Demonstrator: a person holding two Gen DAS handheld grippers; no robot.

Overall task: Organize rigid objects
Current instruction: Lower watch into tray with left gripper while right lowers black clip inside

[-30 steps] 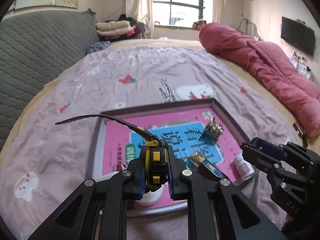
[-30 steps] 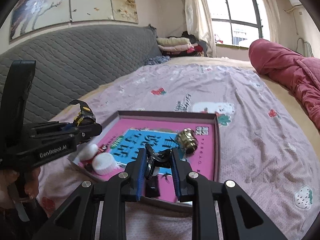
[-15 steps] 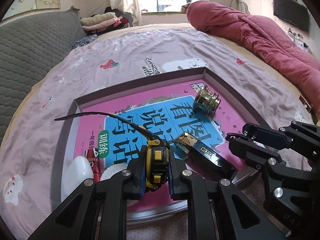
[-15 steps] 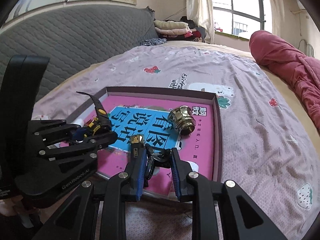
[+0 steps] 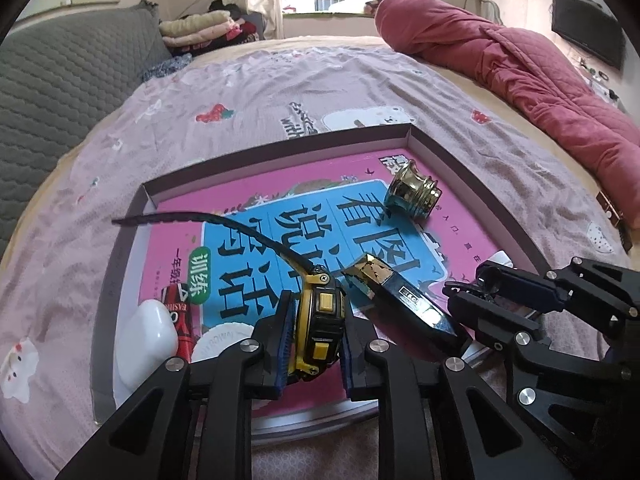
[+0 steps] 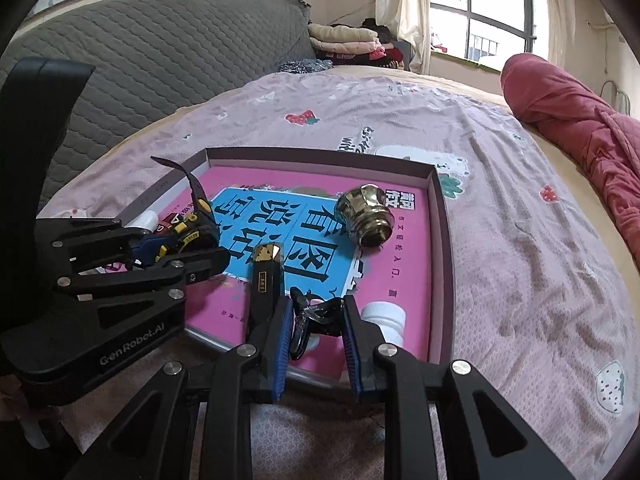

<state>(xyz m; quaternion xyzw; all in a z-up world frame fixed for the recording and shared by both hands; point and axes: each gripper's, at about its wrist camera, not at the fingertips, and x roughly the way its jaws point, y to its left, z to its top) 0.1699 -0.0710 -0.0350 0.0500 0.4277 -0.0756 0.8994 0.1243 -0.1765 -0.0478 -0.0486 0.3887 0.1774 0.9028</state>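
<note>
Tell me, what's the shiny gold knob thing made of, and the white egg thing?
The gold knob looks like polished metal, maybe brass: it mirrors the room in bright glints. The white egg-shaped thing looks like smooth glossy plastic, though glazed ceramic can't be ruled out.

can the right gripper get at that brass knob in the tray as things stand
Probably not yet. The right gripper is shut on a dark metal clip, so its jaws are occupied. The path to the brass knob looks unobstructed otherwise.
</note>
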